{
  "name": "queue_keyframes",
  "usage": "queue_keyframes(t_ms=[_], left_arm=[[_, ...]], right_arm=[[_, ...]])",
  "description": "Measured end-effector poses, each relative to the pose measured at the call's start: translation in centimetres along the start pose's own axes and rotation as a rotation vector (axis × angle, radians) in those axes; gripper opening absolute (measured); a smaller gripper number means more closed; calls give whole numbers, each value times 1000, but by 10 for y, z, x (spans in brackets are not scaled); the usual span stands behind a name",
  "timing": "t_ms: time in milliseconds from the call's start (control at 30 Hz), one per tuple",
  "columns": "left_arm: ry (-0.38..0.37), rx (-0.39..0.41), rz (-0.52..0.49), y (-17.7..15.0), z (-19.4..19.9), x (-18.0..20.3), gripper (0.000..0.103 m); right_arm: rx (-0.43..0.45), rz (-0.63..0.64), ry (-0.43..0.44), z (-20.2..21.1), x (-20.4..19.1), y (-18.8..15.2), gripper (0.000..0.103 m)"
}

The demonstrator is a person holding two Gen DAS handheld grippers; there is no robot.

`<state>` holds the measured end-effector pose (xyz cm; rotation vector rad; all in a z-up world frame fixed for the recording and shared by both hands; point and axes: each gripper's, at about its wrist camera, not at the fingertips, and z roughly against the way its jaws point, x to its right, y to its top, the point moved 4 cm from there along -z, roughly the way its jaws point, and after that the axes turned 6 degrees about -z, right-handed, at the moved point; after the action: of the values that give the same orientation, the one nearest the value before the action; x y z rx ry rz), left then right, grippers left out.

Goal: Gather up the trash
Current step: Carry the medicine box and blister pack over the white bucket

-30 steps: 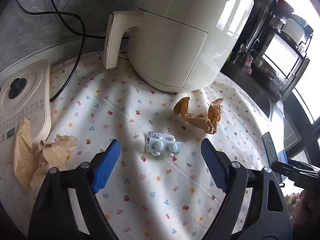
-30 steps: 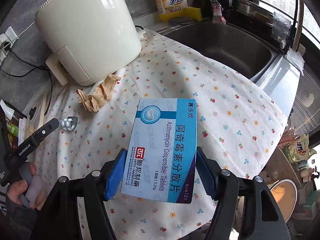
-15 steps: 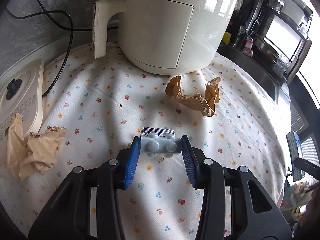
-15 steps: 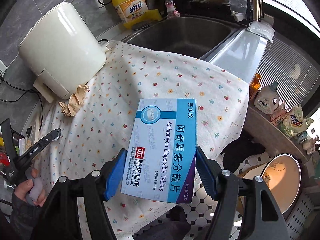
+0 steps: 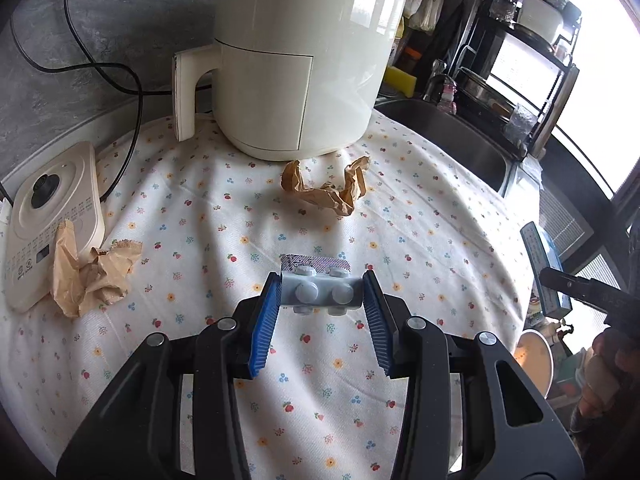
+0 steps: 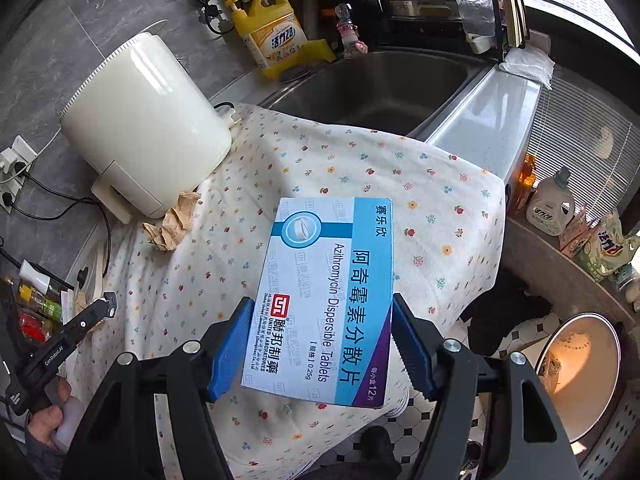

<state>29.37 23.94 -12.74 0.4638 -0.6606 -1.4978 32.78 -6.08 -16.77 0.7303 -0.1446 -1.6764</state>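
While the right tongs (image 6: 322, 344) keep clamping the blue-and-white cardboard tablet box (image 6: 324, 300), the left tongs (image 5: 320, 300) have lifted the grey foil blister pack (image 5: 318, 289), gripped, off the floral-clothed bench (image 5: 400, 224).

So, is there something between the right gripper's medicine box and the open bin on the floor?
Nothing visible does. The right gripper holds the medicine box past the tablecloth edge; the bin sits lower right, with open air between.

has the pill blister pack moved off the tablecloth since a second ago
Yes. The blister pack lay flat between open fingers; now the left claw has shut on it and it appears raised off the tablecloth, farther from the crumpled paper behind it.
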Motion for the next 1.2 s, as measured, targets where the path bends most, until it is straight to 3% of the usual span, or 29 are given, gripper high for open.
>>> queue_keyframes(t_ms=[233,400,900,933,967,1067,1200], left_arm=[[-47,25,-14,-1,9,37,42],[-108,28,-44,-1,8,80,42],[-285,-8,-156,-36,9,255,42],[-293,-7,-163,-40,10,266,42],[-300,-7,-168,-44,10,276,42],[-322,-25,-166,-59,11,304,42],[-326,-49,-160,-82,2,337,42]], right_arm=[[23,2,-19,27,19,-2,67],[40,-14,-62,57,54,-12,67],[41,-186,-218,144,233,-53,67],[39,-193,-220,147,244,-56,65],[30,-198,-219,150,255,-59,53],[14,-229,-219,157,283,-68,49],[-3,-186,-233,143,313,-73,31]])
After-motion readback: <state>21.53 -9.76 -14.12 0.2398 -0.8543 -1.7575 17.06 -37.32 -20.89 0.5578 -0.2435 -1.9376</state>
